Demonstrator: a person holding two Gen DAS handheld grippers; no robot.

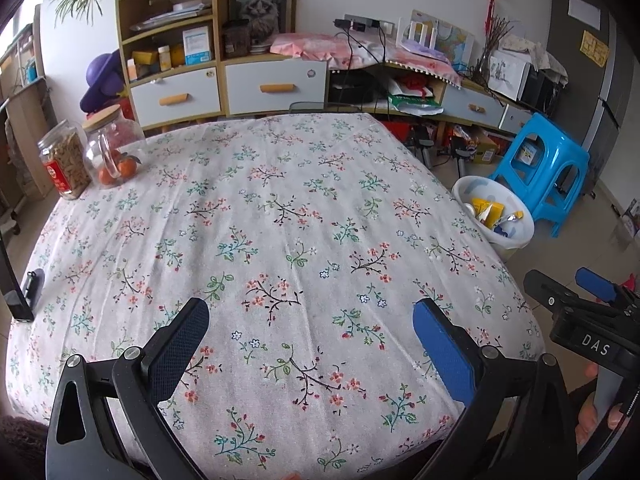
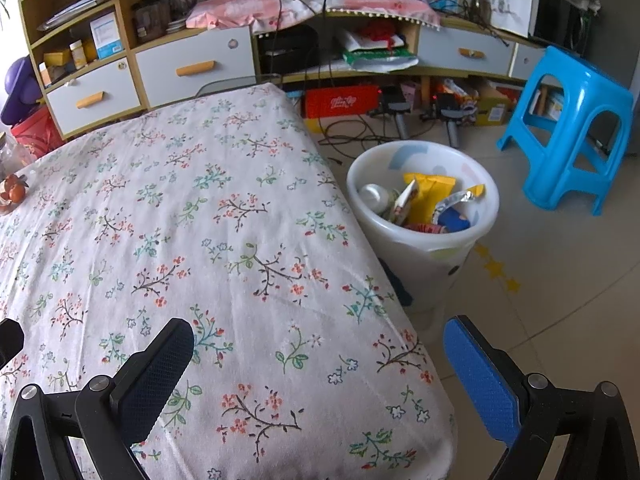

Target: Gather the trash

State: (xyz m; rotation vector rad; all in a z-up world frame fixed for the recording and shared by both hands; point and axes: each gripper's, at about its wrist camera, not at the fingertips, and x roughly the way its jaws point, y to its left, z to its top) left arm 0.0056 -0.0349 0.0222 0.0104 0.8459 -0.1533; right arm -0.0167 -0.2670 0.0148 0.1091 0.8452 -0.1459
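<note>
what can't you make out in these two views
- Bottom of the white bin: both views, buried under the wrappers on top.
- Floor beyond the table: left wrist view, blocked by the tabletop.
- Red jar label: left wrist view, too small to read.
- Jars at the table's left edge: right wrist view, cut off by the frame.
- Right tongs: left wrist view, partly cropped.

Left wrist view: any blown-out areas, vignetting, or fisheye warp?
Left wrist view: window at upper left blows out, corners vignette black, table bulges with barrel distortion. Right wrist view: light is soft and even, bin stays sharp.
</note>
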